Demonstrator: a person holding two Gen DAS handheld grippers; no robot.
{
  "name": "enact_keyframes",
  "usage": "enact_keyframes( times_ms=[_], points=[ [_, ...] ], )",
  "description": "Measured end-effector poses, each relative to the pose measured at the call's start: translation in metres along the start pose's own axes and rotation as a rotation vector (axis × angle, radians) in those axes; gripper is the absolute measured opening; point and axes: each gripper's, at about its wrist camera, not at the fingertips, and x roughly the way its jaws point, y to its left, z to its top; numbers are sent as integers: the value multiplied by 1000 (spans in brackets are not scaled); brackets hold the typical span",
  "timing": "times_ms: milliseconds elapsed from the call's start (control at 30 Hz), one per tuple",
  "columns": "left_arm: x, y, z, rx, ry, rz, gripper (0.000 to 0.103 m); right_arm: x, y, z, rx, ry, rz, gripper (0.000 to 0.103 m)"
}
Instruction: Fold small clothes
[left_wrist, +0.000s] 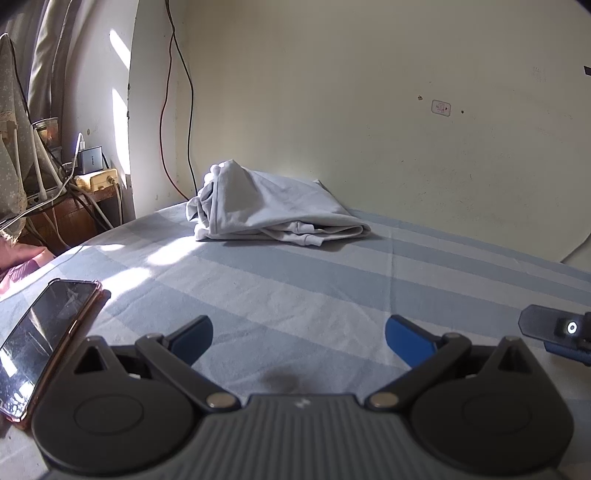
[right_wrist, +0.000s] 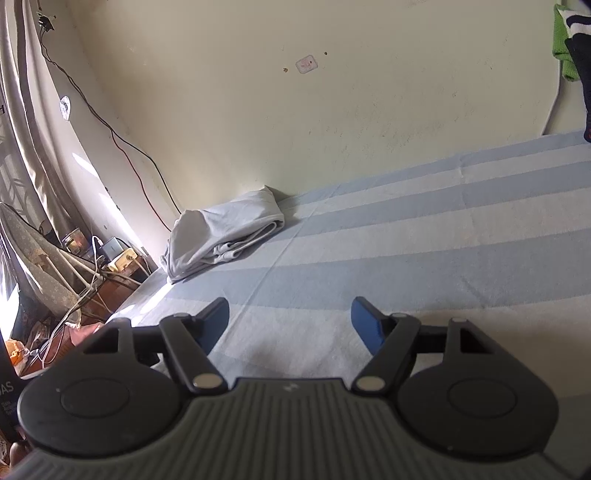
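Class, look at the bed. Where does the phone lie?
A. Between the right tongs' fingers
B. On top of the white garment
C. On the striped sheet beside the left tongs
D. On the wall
C: the phone lies flat on the striped sheet, beside the left tongs.

The left gripper (left_wrist: 299, 338) hovers low over the striped bedsheet (left_wrist: 332, 288), its blue-padded jaws spread wide with nothing between them. A white garment (left_wrist: 269, 210) — roughly folded — sits well ahead by the wall (left_wrist: 369, 110). A phone (left_wrist: 44, 339) (screen up) lies just left.
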Motion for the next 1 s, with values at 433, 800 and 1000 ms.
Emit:
enact_keyframes(
  times_ms=[433, 800, 1000],
  points=[
    [2, 0, 0, 4, 16, 11, 103, 0, 4, -1, -23, -15, -12, 78],
    [6, 4, 1, -13, 39, 30, 103, 1, 6, -2, -34, -16, -12, 79],
    [12, 2, 2, -5, 77, 46, 103, 1, 6, -2, -36, -17, -15, 81]
  ],
)
